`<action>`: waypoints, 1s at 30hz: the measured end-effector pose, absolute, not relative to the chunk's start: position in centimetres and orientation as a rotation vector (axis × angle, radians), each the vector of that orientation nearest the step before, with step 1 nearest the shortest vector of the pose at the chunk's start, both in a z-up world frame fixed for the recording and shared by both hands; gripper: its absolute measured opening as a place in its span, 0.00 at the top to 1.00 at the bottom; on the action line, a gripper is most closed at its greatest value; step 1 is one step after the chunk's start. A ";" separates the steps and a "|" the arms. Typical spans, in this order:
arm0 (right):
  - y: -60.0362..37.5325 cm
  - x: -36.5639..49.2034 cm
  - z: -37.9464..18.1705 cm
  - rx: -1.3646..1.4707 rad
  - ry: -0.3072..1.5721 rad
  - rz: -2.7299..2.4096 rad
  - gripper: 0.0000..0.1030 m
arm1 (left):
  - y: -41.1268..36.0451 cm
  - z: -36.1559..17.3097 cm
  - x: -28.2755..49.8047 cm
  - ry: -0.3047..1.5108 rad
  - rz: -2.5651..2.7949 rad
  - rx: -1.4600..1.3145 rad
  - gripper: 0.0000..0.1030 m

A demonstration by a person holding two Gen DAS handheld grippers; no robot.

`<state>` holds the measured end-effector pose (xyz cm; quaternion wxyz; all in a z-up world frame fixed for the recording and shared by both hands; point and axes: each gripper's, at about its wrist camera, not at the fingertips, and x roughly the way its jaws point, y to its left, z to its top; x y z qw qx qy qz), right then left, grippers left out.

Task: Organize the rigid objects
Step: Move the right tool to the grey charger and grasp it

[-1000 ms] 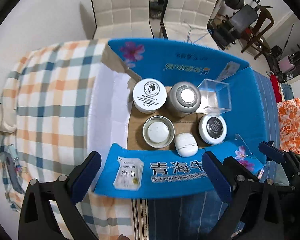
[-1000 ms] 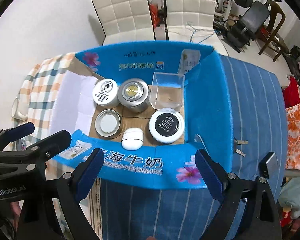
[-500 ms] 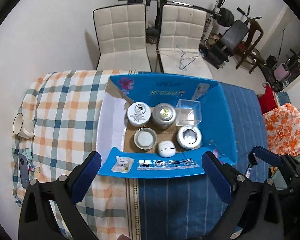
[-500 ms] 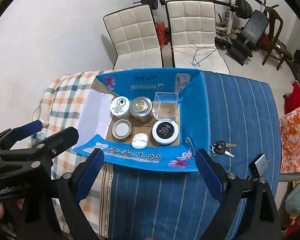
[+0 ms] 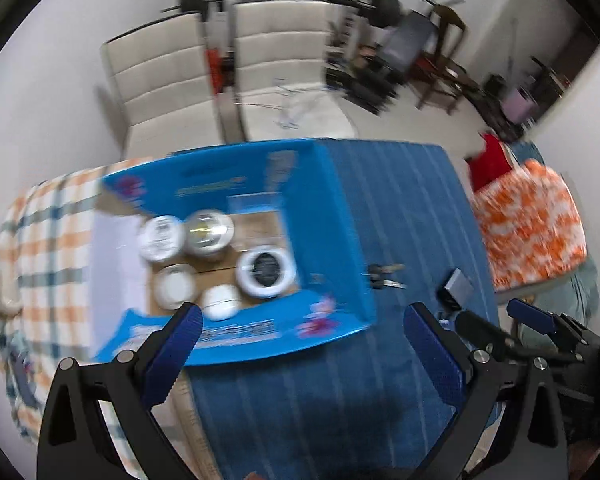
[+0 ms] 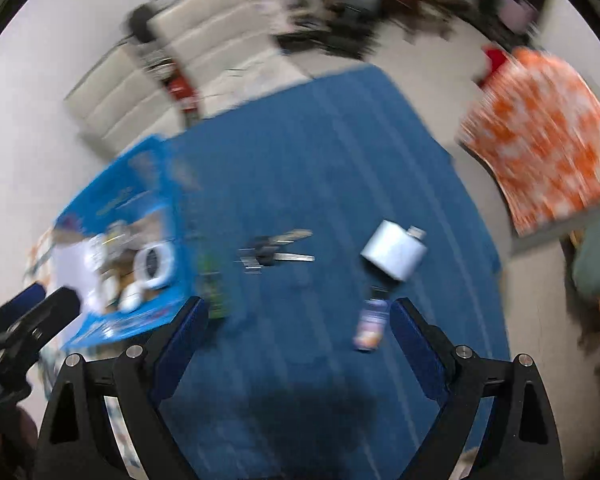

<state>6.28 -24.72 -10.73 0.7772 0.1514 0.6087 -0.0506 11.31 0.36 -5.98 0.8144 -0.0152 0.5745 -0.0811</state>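
Note:
An open blue cardboard box (image 5: 324, 208) holds several round jars, a white case (image 5: 220, 306) and a clear plastic box; it also shows in the right wrist view (image 6: 112, 204). On the blue striped cloth (image 6: 320, 184) lie a bunch of keys (image 6: 274, 252), a silver flask (image 6: 394, 250) and a small purple tube (image 6: 370, 322). The keys (image 5: 384, 276) and flask (image 5: 456, 290) also show in the left wrist view. My left gripper (image 5: 300, 344) is open and empty, near the box's front flap. My right gripper (image 6: 298, 338) is open and empty, above the cloth near the tube.
A plaid cloth (image 5: 40, 240) covers the table's left part. Two white chairs (image 5: 220, 76) stand behind the table, with gym equipment beyond. An orange patterned fabric (image 6: 540, 128) lies to the right. Both views are motion-blurred.
Both grippers have pulled back from the box and swung right. The right wrist view now centres on the keys, flask and tube on the blue cloth. Both stayed open.

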 end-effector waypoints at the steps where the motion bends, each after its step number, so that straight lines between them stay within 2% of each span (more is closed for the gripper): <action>1: -26.3 6.2 -11.7 0.350 1.327 -0.140 0.08 | -0.8 -6.5 11.4 1.235 -0.189 -0.020 0.00; 8: -34.1 7.8 -19.7 0.495 1.391 -0.240 0.08 | -9.4 -12.0 14.2 1.309 -0.265 0.108 0.00; 16: -35.4 11.7 -28.1 0.581 1.487 -0.257 0.09 | -16.6 -17.0 16.8 1.337 -0.315 0.330 0.00; 18: -35.1 12.2 -29.5 0.559 1.531 -0.255 0.24 | -17.1 -18.2 16.8 1.351 -0.303 0.343 0.00; 20: -34.9 12.0 -29.7 0.527 1.526 -0.254 0.31 | -17.3 -19.6 16.7 1.377 -0.291 0.347 0.00; 24: -35.8 10.9 -29.2 0.489 1.551 -0.232 0.37 | -17.2 -21.3 16.2 1.417 -0.272 0.348 0.00; 30: -37.7 5.4 -28.7 0.347 1.606 -0.228 0.39 | -18.2 -21.4 14.9 1.430 -0.302 0.292 0.00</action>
